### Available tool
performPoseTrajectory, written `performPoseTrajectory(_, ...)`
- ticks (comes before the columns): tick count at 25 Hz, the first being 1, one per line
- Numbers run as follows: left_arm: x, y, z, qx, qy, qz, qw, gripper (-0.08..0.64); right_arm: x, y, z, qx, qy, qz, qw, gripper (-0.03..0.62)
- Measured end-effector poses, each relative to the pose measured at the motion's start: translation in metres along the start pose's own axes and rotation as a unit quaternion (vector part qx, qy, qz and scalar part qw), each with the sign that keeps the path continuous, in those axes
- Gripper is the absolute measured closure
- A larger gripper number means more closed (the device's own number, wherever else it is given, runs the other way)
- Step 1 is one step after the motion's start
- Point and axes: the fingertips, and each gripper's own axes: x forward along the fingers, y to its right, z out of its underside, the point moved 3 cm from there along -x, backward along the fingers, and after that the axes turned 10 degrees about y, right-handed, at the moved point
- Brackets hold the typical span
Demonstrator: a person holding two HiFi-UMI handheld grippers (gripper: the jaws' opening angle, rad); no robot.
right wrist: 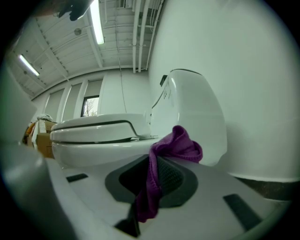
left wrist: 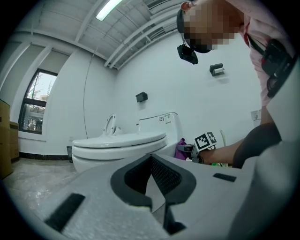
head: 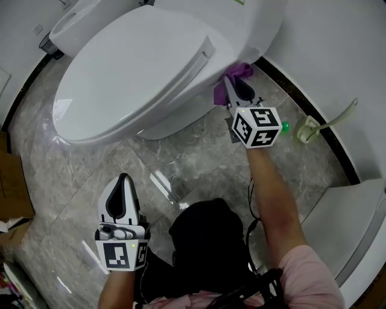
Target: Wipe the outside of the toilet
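A white toilet [head: 139, 66] with its lid down fills the upper left of the head view. My right gripper [head: 232, 84] is shut on a purple cloth [head: 232, 81], which is pressed against the toilet's side near the back of the bowl, below the tank [head: 241, 18]. In the right gripper view the cloth [right wrist: 168, 154] hangs bunched between the jaws, with the toilet [right wrist: 103, 136] just beyond. My left gripper [head: 122, 181] hangs low over the floor, away from the toilet, shut with nothing in it; its view shows the toilet [left wrist: 122, 145] and the right gripper [left wrist: 187, 149] far off.
Grey marble floor tiles [head: 199, 163] surround the toilet. A pale green toilet brush in its holder [head: 310, 128] stands by the white wall at right, with a small green ball [head: 284, 127] beside it. A cardboard box [head: 12, 187] sits at the left edge. The person's dark knee [head: 205, 235] is below.
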Motion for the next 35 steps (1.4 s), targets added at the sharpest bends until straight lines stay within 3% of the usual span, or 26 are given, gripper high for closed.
performPoseTrajectory(16,-0.031,-0.018,-0.01,0.002,0.011,-0.019,0.9998,0.553,-0.012,-0.071,0.003,-0.013,-0.012,-0.044,0.999,0.537)
performPoseTrajectory(35,-0.052,-0.033,-0.017,-0.002,0.023,-0.029,0.9993,0.553,-0.024,-0.152,0.006,-0.024,-0.032,-0.129,0.991,0.537)
